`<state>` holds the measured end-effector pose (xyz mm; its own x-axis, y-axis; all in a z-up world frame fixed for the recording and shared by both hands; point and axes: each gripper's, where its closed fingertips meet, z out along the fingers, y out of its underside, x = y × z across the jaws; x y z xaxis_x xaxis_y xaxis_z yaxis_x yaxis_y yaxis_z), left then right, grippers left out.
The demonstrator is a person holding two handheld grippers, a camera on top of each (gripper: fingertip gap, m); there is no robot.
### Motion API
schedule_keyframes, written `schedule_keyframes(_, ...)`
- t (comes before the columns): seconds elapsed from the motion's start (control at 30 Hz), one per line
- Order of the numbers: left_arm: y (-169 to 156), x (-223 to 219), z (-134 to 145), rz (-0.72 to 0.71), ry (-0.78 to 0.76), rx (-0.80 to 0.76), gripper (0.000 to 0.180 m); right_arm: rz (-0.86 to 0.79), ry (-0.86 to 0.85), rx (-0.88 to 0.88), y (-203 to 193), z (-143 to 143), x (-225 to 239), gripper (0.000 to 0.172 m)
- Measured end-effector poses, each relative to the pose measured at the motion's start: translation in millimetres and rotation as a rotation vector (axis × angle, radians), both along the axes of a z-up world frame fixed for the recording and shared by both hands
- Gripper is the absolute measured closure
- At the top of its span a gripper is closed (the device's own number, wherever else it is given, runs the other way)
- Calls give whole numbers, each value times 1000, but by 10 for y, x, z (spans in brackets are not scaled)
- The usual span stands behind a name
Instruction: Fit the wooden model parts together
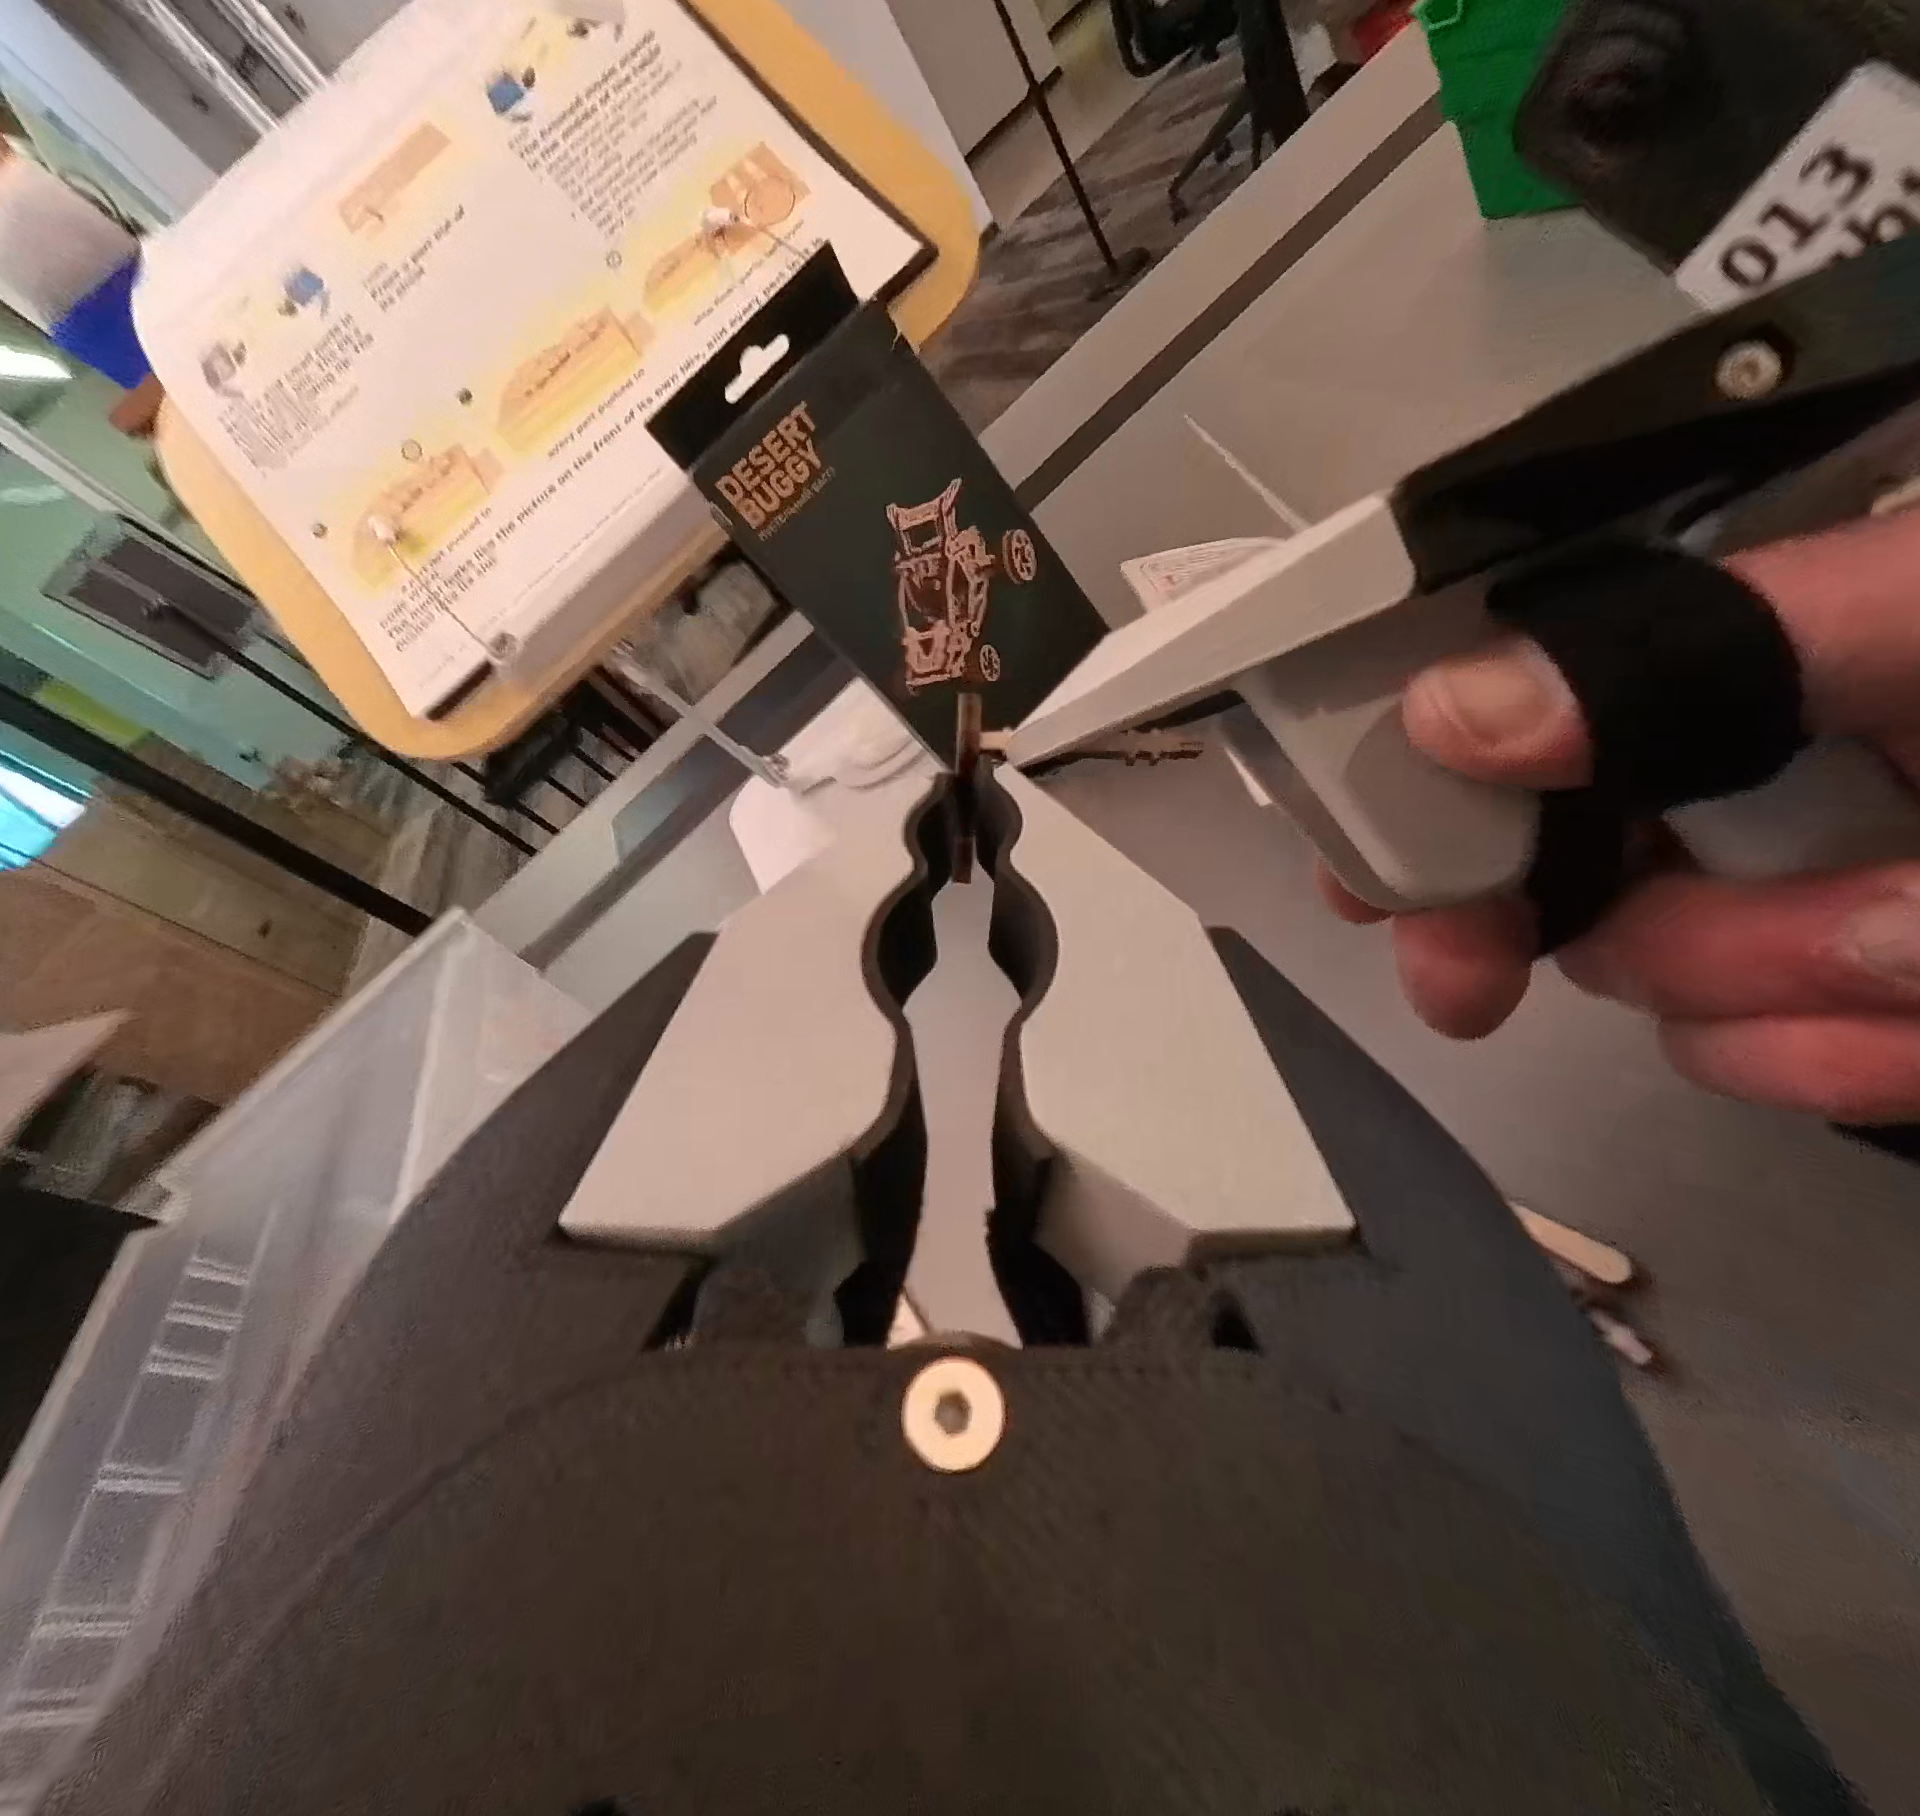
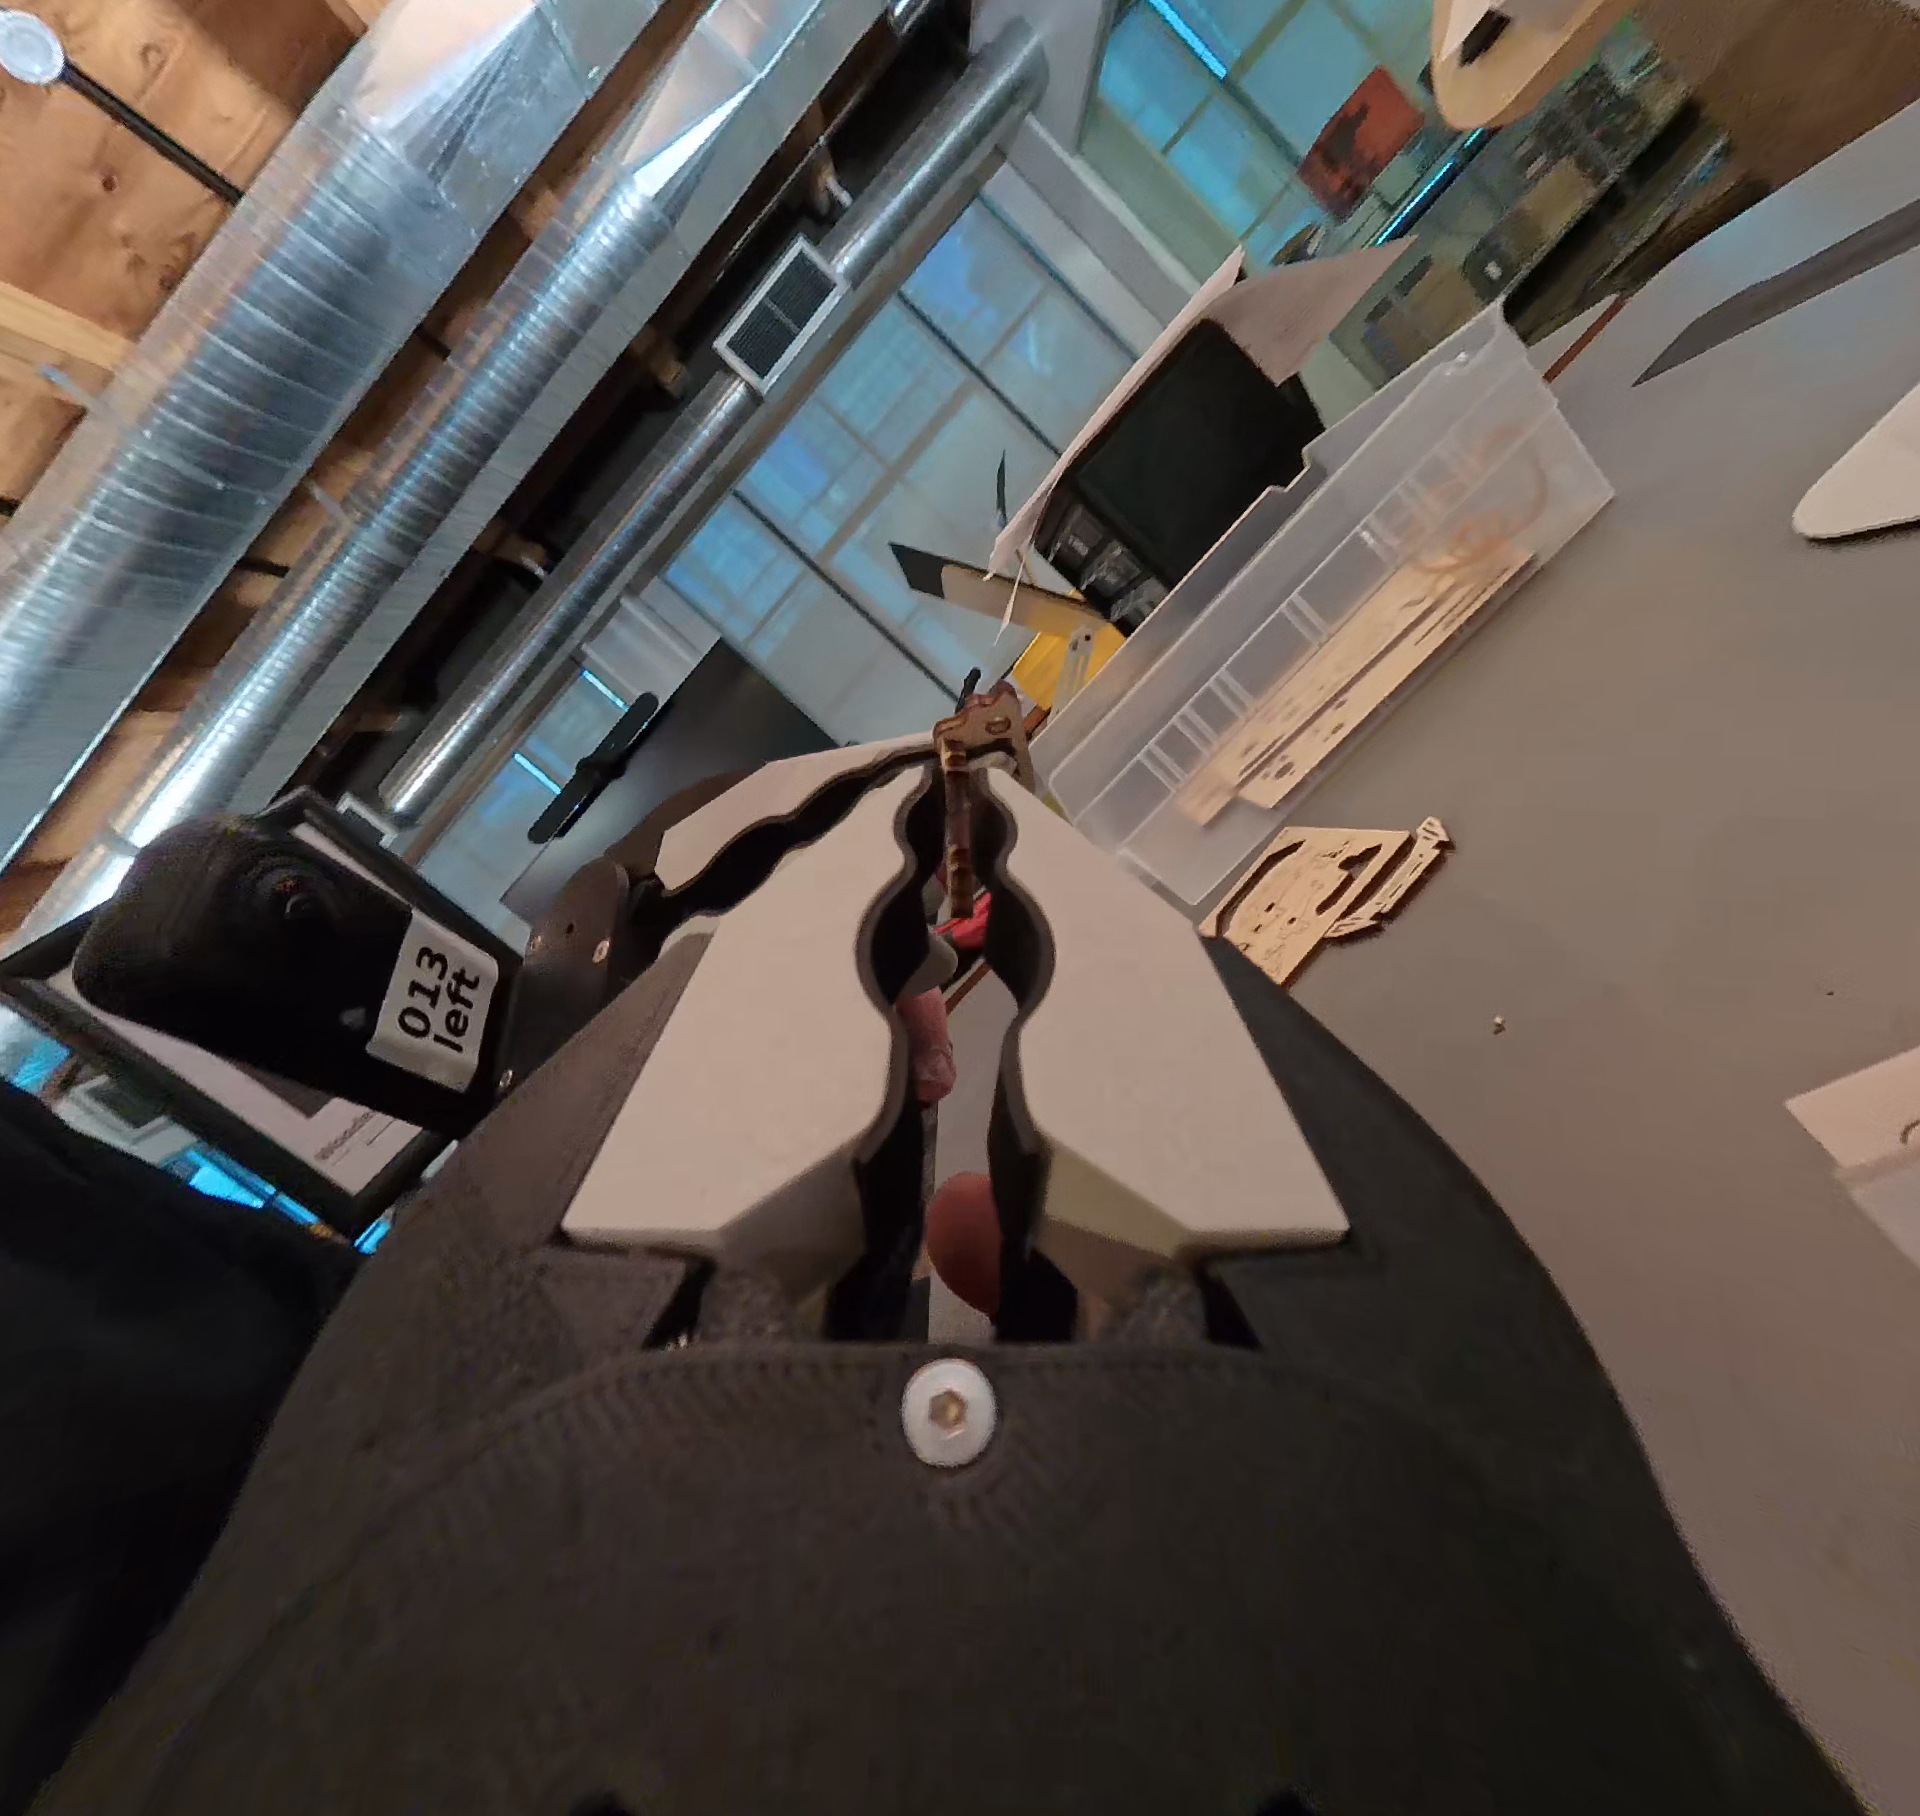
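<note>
In the left wrist view my left gripper is shut on a thin dark wooden part, held edge-on between its fingertips. My right gripper comes in from the right, held by a hand, shut on a flat notched wooden part. That part's end meets the left gripper's part. In the right wrist view my right gripper grips its wooden part edge-on. The other wooden part sits at its tip, where the left gripper's fingers reach in from the left.
A black product box and an instruction sheet on a stand stand behind. A clear plastic bin holds wooden sheets. A punched wooden sheet lies on the grey table. A green bin is at the far right. My left and right fingertips are right by each other.
</note>
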<state>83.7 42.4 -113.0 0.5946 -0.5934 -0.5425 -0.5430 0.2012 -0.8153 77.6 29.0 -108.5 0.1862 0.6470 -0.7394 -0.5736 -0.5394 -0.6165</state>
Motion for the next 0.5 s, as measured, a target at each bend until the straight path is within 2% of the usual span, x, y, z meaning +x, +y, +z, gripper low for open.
schedule_keyframes(0.3,73,-24,-82,26,-159,-177,179,-113,51,-25,80,-64,-22,169)
schedule_keyframes(0.37,85,-21,-105,19,-256,-270,179,-117,51,-29,92,-78,-24,170)
schedule_keyframes(0.43,75,-15,-113,14,-274,-287,178,-115,61,-31,88,-86,-23,169)
schedule_keyframes(0.5,187,-142,-81,49,-404,-348,179,-77,34,-5,18,-103,-85,169)
